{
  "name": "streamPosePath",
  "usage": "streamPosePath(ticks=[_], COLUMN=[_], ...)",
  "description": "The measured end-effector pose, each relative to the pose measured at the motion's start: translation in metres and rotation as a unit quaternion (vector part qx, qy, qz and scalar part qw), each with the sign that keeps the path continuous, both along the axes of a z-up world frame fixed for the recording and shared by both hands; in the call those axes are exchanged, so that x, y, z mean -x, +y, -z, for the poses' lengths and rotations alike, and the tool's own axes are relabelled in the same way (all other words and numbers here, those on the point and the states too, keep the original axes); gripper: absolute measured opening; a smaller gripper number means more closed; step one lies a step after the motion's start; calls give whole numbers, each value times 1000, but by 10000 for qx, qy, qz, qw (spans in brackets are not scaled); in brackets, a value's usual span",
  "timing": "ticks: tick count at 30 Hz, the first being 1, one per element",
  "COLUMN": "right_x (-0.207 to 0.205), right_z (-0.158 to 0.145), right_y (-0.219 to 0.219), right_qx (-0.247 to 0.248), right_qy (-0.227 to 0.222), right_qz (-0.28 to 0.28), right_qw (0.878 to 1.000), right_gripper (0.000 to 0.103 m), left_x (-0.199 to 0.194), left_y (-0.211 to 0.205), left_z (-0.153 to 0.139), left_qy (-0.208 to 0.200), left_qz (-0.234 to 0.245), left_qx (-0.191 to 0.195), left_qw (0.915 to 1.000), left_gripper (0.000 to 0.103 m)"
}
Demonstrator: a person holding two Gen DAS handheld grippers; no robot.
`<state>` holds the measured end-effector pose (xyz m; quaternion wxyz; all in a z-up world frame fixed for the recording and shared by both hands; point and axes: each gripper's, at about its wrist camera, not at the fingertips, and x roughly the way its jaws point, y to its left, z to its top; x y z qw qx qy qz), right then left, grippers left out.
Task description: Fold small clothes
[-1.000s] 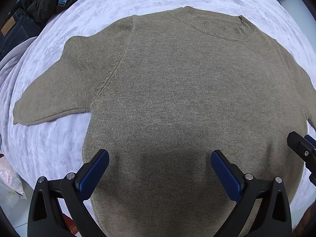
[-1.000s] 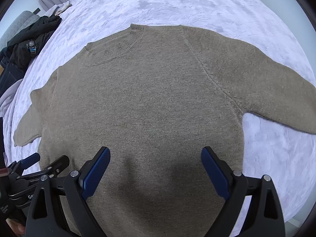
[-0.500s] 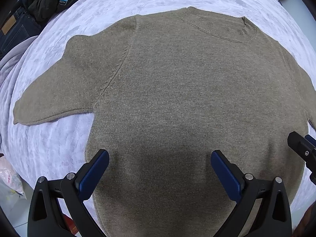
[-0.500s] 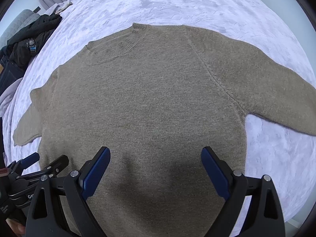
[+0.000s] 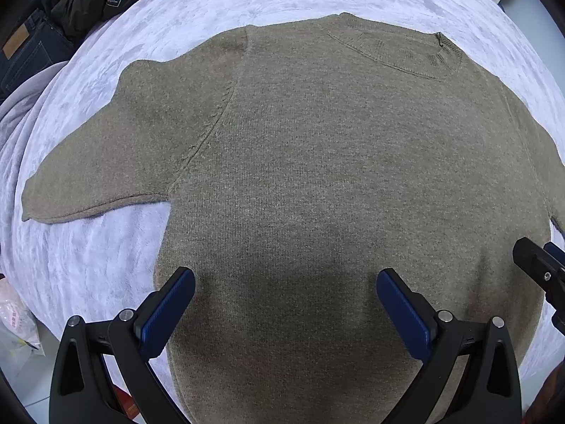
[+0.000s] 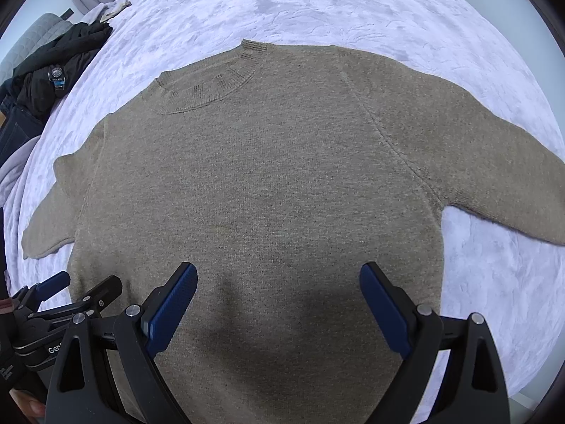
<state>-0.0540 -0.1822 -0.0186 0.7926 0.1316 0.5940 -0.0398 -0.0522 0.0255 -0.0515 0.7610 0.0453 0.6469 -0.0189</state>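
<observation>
While the sweater (image 5: 317,176) lies flat, both spread, empty grippers, left gripper (image 5: 286,304) and right gripper (image 6: 279,296), seemingly hover above its hem.

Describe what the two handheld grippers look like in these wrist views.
Both match: the left gripper and the right gripper have matte black plastic fingers with triangular cut-outs, silver round bolts and flat blue textured pads. Partial white lettering marks the left one's body where it shows in the right wrist view. No cables visible.

Both wrist views look steeply down, close over the sweater (image 5: 317,176) body. Left sits left, right sits right; both share its collar (image 6: 212,84).
</observation>
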Motion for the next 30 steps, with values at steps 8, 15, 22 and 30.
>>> streamPosePath(ticks=[8,15,22,30], right_x=[-2,-4,-6,-10], right_z=[0,3,1,-9], right_y=[3,1,5,17], right_qx=[83,88,60,190], right_qy=[38,54,59,-65], right_qz=[-39,51,59,-99], right_qw=[10000,9999,9999,9998], right_gripper=[95,95,95,95], left_x=[-12,-31,-45,-61], left_y=[-1,-6,-6,-4], left_z=[10,4,0,-3], left_qy=[-19,-183,-215,-233], left_qz=[-102,-2,-5,-63], left_qx=[83,156,305,529], left_qw=[9999,9997,9993,9983], left_gripper=[103,103,103,103])
